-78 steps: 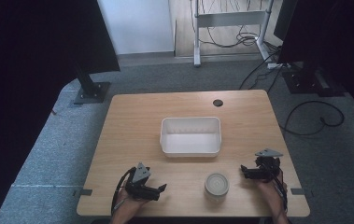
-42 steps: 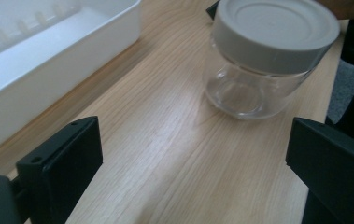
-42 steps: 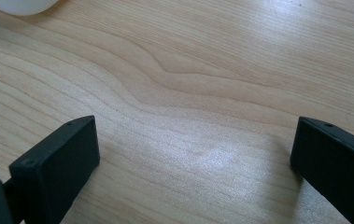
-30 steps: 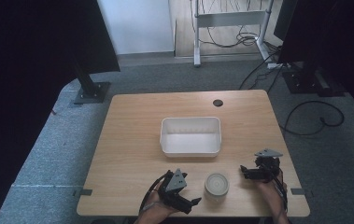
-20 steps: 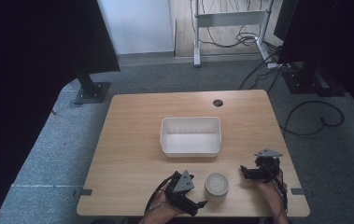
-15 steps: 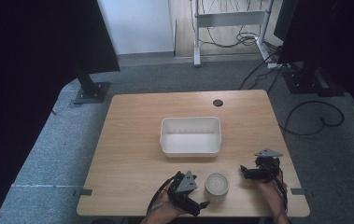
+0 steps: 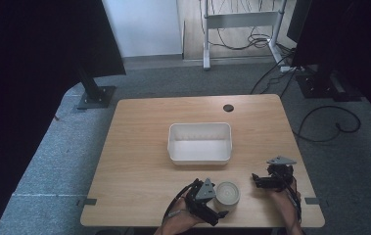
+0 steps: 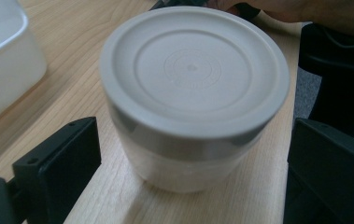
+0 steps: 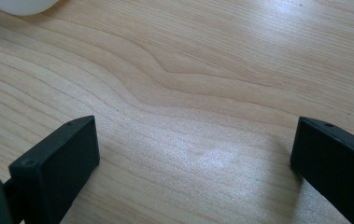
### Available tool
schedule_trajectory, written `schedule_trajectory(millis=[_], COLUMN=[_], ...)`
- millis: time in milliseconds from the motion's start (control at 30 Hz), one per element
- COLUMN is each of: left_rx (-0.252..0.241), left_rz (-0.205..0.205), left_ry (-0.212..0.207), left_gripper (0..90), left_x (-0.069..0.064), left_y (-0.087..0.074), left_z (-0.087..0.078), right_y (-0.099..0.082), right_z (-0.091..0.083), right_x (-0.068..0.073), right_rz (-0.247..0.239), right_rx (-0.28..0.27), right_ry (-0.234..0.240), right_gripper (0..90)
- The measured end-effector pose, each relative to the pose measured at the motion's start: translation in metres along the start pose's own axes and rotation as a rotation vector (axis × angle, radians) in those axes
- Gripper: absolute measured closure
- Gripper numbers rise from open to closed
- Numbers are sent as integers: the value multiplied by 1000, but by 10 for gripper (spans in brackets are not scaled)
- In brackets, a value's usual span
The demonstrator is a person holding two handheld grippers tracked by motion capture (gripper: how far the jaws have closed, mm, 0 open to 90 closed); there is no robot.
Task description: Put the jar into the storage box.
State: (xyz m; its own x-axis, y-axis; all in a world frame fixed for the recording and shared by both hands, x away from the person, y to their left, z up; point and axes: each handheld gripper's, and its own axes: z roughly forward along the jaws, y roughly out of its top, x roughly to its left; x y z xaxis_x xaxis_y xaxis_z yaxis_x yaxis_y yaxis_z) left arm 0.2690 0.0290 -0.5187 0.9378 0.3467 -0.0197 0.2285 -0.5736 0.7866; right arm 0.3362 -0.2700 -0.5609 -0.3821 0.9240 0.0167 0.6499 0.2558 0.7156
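A round pale grey container (image 7: 227, 193) with a fitted lid stands near the table's front edge. My left gripper (image 7: 218, 202) is open right beside it. In the left gripper view the container (image 8: 193, 88) sits between the two black jaws, which stand apart on either side without touching it, and my left gripper (image 8: 192, 151) holds nothing. To the right of the container my right gripper (image 7: 258, 180) rests low over the wood, pointing left. In the right gripper view my right gripper (image 9: 193, 158) is open over bare tabletop.
A white rectangular tray (image 7: 200, 157) sits in the middle of the wooden table (image 7: 139, 147), behind the container; its corner shows as a white tray (image 8: 2, 70) in the left gripper view. A small dark hole (image 7: 228, 107) lies near the far edge.
My left gripper has moved right along the front edge, from the front left up to the container, its jaws now on either side of it. The right gripper has stayed put.
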Motion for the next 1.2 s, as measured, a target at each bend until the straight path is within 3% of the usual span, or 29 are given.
schedule_trajectory(millis=[700, 1067, 1200], left_rx=[51, 72, 70], left_rz=[35, 50, 36], left_ry=[42, 60, 68], left_gripper=[82, 96, 96], left_x=[-1, -4, 0], left_y=[8, 12, 12], left_z=[33, 32, 31], right_y=[0, 0, 0], right_z=[0, 0, 0], right_x=[0, 0, 0], right_rz=[-2, -3, -3], right_rx=[0, 0, 0], right_ry=[2, 3, 3], right_gripper=[8, 8, 8])
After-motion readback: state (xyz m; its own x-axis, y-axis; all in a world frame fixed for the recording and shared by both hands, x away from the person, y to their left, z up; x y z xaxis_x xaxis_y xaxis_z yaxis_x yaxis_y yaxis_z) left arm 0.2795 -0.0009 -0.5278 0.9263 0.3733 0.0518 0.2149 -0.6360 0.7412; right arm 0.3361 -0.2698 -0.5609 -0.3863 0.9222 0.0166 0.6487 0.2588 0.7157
